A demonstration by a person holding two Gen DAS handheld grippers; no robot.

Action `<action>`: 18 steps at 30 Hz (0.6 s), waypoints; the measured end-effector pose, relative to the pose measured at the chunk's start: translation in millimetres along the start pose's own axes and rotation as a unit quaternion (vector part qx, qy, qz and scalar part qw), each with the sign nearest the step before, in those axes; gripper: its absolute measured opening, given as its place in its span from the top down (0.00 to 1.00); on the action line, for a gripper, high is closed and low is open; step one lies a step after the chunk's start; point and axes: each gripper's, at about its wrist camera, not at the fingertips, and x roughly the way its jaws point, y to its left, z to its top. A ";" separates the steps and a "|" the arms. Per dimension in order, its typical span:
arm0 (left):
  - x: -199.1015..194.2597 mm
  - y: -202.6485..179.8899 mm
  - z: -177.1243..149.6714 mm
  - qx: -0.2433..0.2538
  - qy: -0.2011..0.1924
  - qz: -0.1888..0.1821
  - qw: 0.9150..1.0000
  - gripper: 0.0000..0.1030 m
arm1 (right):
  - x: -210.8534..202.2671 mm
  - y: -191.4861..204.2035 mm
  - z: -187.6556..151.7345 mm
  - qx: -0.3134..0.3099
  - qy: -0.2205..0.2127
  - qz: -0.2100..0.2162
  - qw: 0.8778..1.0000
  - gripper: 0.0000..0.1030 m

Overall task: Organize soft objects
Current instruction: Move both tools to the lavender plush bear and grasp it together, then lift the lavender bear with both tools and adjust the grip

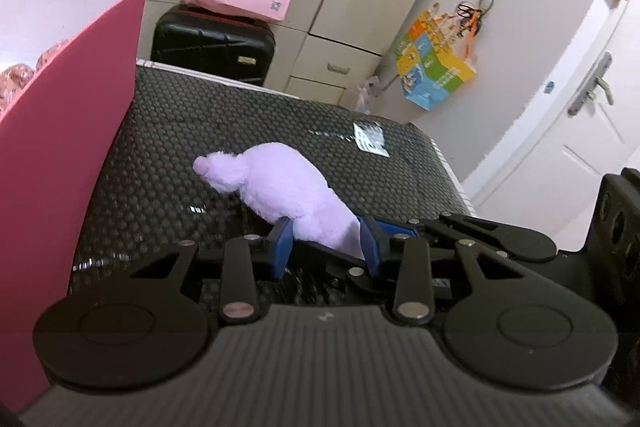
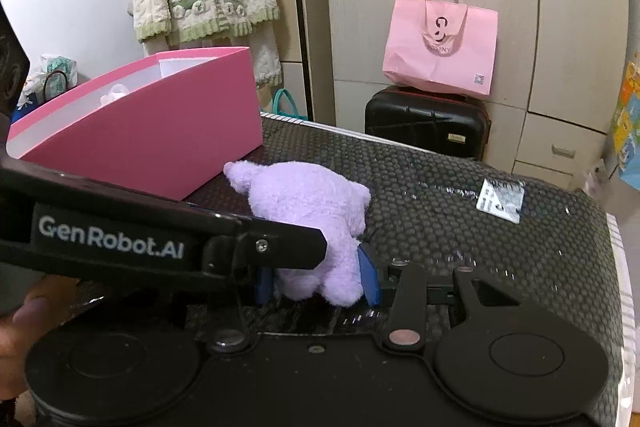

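Plush, by the look of it: the purple toy (image 1: pixel 280 187) should be light, soft and springy, so it will squash under the pads rather than slip, and nothing on it seems breakable. The best hold is probably low on the body or a stubby limb, where the stuffing bunches into a firm handful.

The left tongs (image 1: pixel 324 243) stand narrowed to a small gap, with the blue pads pressing the near, lower end of the toy from both sides; a white fabric tag sits against the right-hand pad. The right tongs (image 2: pixel 316 279) stand somewhat wider and clamp the toy's bottom end too, the pads (image 2: pixel 370 277) dented into the fur around its two short legs. Part of the left pad there is hidden behind the black arm of the other tool, which crosses in front. So both tongs have hold of the same toy, side by side.

The toy lies on the dark honeycomb-patterned surface (image 2: pixel 460 227) and stretches away from the tongs, with its ears at the far end. Ahead and to the left of the tongs stands the pink box (image 2: pixel 160 131), open at the top and close beside the toy's far end, with something pinkish already inside. That looks like the likely destination. A small white label (image 2: pixel 500 201) lies on the surface ahead to the right.
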 end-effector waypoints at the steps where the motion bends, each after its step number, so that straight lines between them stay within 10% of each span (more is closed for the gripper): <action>1: -1.9 -0.2 -1.0 -0.001 0.004 -0.004 1.000 0.65 | -2.8 0.6 -1.6 0.002 0.001 -0.001 1.000 0.54; 18: 10.4 14.5 1.9 -0.044 -0.022 0.008 0.999 0.56 | -13.3 -2.6 -15.6 0.011 0.016 -0.022 1.000 0.54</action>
